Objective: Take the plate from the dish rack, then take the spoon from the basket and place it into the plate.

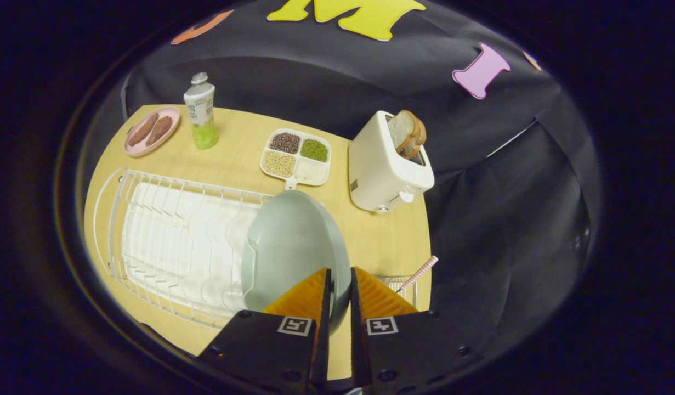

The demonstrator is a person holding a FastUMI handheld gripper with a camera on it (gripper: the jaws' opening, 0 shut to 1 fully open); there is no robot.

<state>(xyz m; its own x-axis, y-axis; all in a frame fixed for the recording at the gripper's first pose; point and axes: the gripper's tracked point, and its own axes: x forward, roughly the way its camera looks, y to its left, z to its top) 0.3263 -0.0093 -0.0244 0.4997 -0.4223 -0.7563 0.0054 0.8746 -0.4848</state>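
Right now the claw [337, 288] sits at the bottom centre of the frame, its two fingers [310, 296] drawn in narrow and clamped on the near rim of the pale green plate [290, 247], one finger on each face of it. That plate stands on edge, tilted, just above the fingers in the lower middle of the picture, at the right end of the white wire dish rack [172, 241], which stretches across the lower left over a white drip tray. To the lower right, just beyond the right finger, a small wire basket [400, 285] peeks out, with the pink checked handle of the spoon [419, 272] slanting up out of it toward the counter's right edge. Everything rests on a light wooden counter [249, 148]. Up at the upper left sits a pink saucer [151, 131] holding two brown patties, and just to its right a bottle [200, 112] with green drink in the bottom. In the upper middle there is a white divided tray [296, 159] with dark, green and pale beans in three sections. Right of it, a white toaster [384, 164] stands with bread slices [407, 133] poking up from the slot.
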